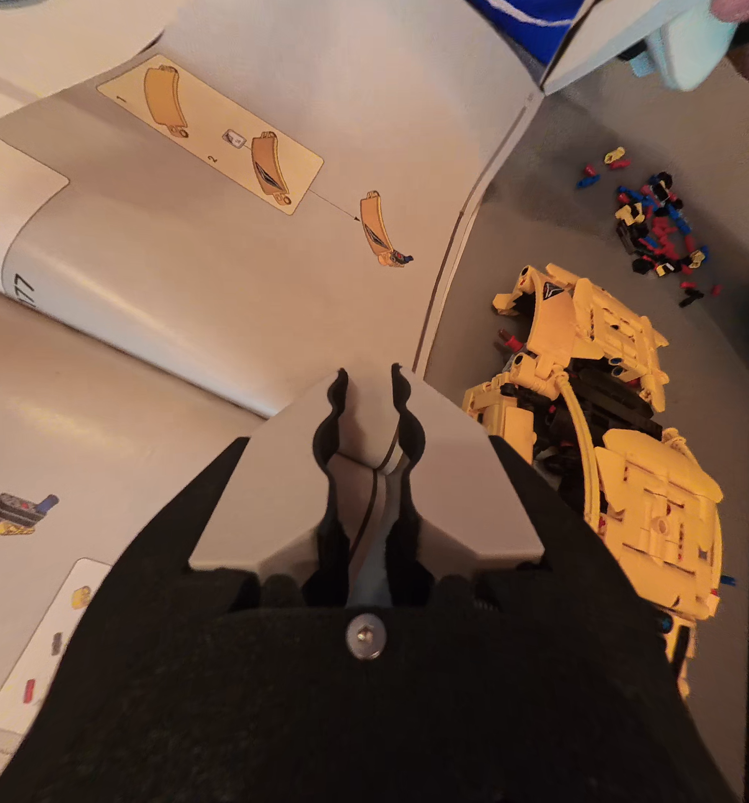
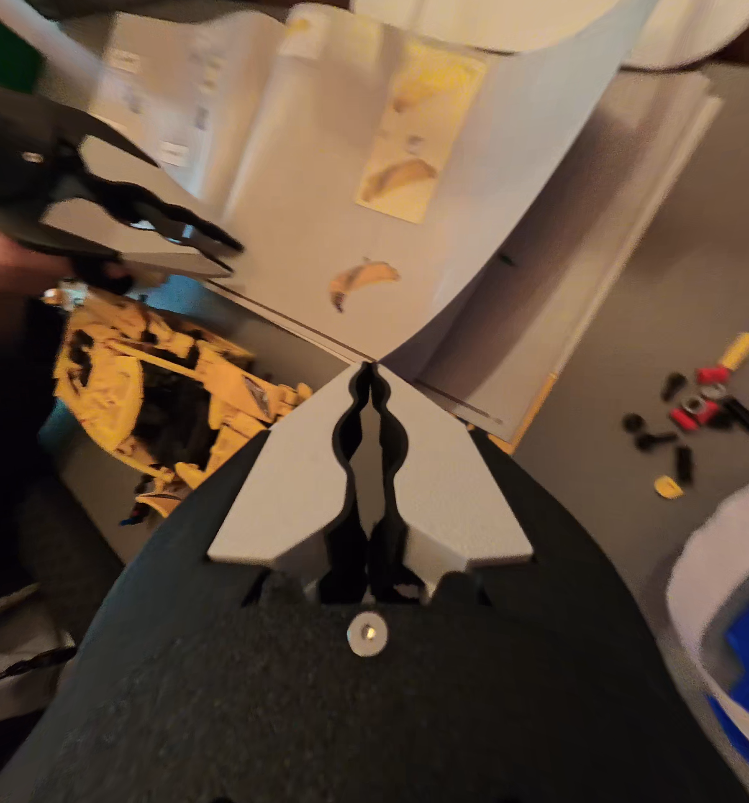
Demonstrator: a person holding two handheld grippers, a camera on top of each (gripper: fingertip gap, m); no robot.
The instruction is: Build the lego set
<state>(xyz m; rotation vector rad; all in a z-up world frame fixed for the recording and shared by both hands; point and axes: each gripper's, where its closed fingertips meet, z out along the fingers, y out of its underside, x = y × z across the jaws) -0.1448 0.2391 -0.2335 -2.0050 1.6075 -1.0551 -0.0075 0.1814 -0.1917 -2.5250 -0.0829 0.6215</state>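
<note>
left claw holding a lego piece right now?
No: in the left wrist view the left claw is open over the white paper instruction booklet page, with no brick between its fingers.

Grey table [image 1: 538, 182], blue-and-white box [image 2: 738, 643] at edge.

Lego car [image 1: 599, 434] lies right of the booklet [image 1: 233, 269] (loose pieces [image 1: 655, 230] beyond).

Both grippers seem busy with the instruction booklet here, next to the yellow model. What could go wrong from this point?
1. The right gripper pinches a page corner of the booklet at its very tip; a pull could tear or crease the lifted page.
2. The left gripper hovers open over the page edge, beside the yellow car model; a swing could knock it.
3. A sliding booklet could scatter the loose small pieces.
</note>
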